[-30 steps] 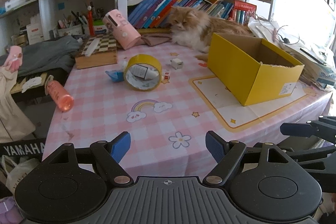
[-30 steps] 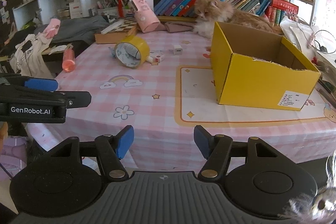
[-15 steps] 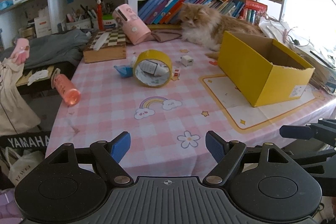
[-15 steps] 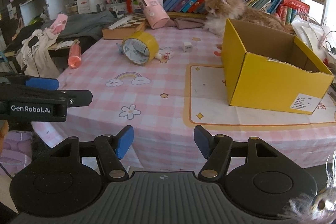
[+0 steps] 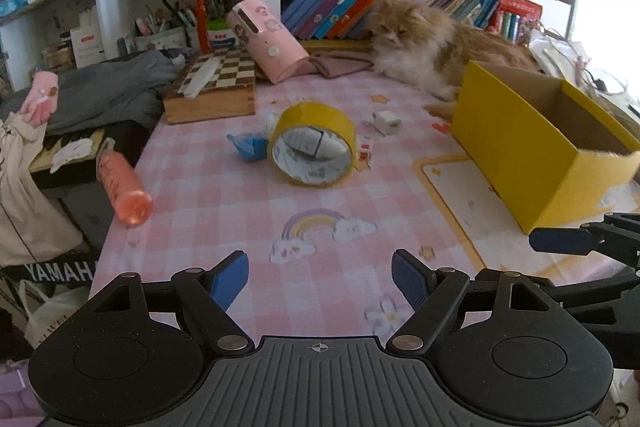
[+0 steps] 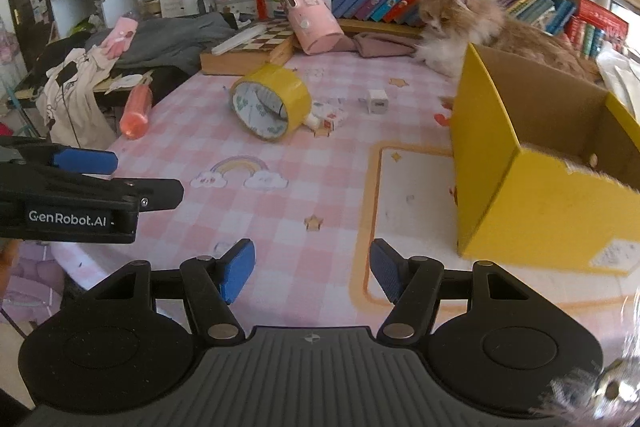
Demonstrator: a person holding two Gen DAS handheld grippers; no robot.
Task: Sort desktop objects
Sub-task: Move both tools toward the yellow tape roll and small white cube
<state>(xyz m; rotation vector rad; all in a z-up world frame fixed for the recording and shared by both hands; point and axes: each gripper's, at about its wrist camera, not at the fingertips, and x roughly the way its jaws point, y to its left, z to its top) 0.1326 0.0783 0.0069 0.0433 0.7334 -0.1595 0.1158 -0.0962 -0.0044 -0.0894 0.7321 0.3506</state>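
2 grippers hover over the near edge of the pink checked tablecloth [image 5: 224,195], both with fingers spread wide and nothing between them: the left gripper [image 5: 320,281] on the left, the right gripper [image 6: 312,271] beside it on the right. At the far left edge of the table an orange bottle [image 5: 122,187] lies on its side. Further back sits a wooden chessboard box [image 5: 214,89], with a pink cylindrical case [image 5: 266,43] tilted against its right end. Near the middle a roll of yellow tape [image 5: 312,149] stands on its edge, a blue crumpled item [image 5: 248,145] touching its left side, a small red and white packet [image 6: 330,115] just beside its right side. A white cube [image 5: 386,121] lies further right. An orange and white cat [image 5: 424,43] rests at the far side. On the right stands an open yellow box [image 5: 532,147], on a mat with an orange border [image 6: 374,219]
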